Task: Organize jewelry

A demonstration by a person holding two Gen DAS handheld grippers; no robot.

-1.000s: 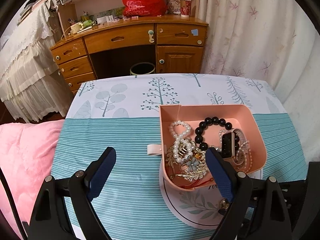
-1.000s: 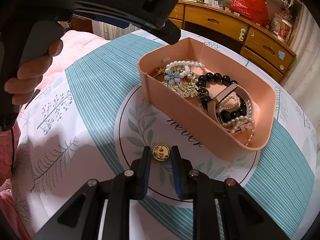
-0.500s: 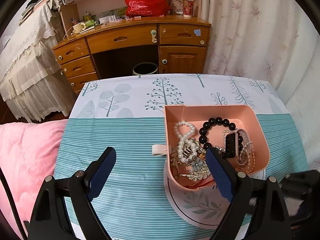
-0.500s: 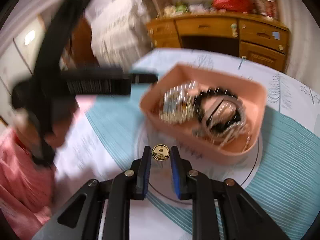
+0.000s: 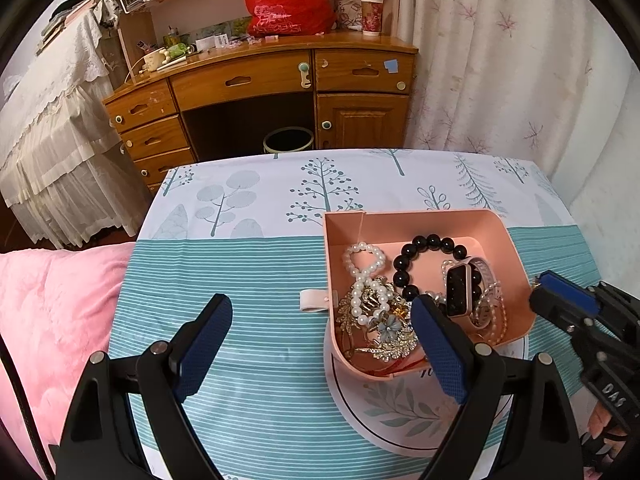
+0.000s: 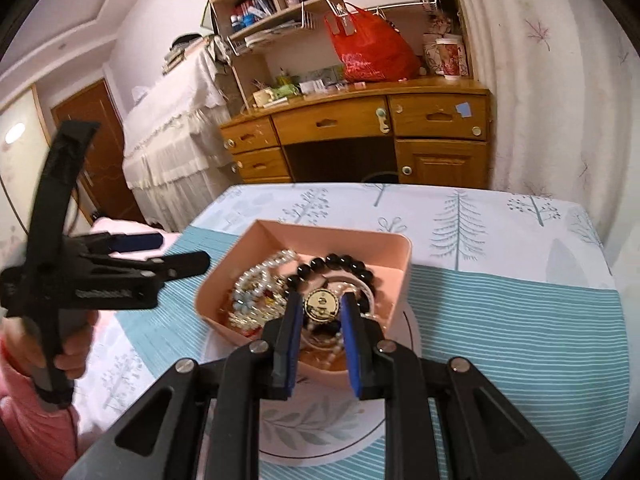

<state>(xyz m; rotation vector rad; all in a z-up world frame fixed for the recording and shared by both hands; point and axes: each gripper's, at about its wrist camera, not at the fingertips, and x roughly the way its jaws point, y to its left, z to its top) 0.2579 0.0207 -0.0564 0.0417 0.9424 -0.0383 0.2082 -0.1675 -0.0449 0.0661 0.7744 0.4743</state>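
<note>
A pink tray (image 5: 516,248) sits on the table and holds a pearl bracelet (image 5: 366,272), a black bead bracelet (image 5: 424,246), a smart watch (image 5: 458,290) and a gold brooch (image 5: 380,332). My left gripper (image 5: 320,340) is open and empty, low over the cloth left of the tray. My right gripper (image 6: 320,308) is shut on a round gold pendant (image 6: 320,305) and holds it above the near side of the tray (image 6: 392,248). It also shows in the left wrist view (image 5: 568,308) at the tray's right edge.
A round white mat (image 5: 400,420) lies under the tray on a teal striped cloth (image 5: 240,280). A pink blanket (image 5: 52,320) lies left of the table. A wooden desk (image 5: 260,92) and a bin (image 5: 288,140) stand behind. A curtain (image 5: 500,60) hangs at right.
My right gripper has lifted the gold pendant off the round mat and swung it over the pink tray. The left gripper has stayed open and shifted slightly.
</note>
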